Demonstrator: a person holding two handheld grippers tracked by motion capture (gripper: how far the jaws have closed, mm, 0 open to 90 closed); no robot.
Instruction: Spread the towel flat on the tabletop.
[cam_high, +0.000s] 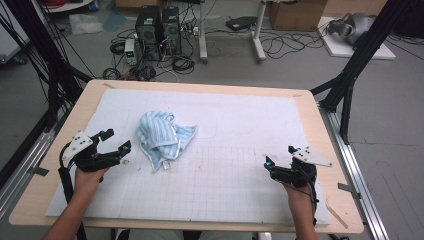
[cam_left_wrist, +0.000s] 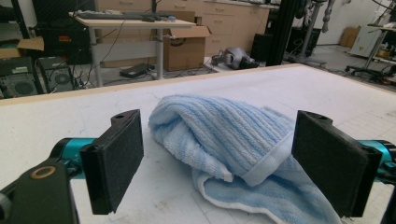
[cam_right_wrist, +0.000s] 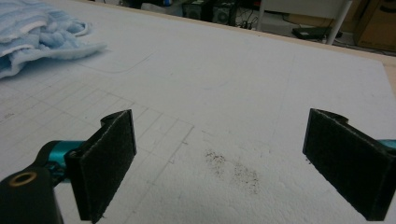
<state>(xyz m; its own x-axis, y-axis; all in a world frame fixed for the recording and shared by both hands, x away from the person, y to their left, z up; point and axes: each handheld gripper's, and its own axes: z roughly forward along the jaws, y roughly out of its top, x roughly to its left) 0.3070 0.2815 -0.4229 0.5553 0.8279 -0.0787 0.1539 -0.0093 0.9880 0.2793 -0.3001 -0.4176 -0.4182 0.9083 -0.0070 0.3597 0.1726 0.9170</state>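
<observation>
both claws spread wide; left claw (cam_left_wrist: 217, 163) faces crumpled towel (cam_left_wrist: 233, 149), right claw (cam_right_wrist: 219, 163) faces dark specks (cam_right_wrist: 233, 170).

A grey floor (cam_high: 300, 65) lies beyond the wooden table (cam_high: 320, 130). Two black computer towers (cam_high: 159, 27) stand far left among tangled cables (cam_high: 280, 45). A cardboard box (cam_high: 297, 14) sits far right, beside white desk legs (cam_high: 259, 35).
</observation>
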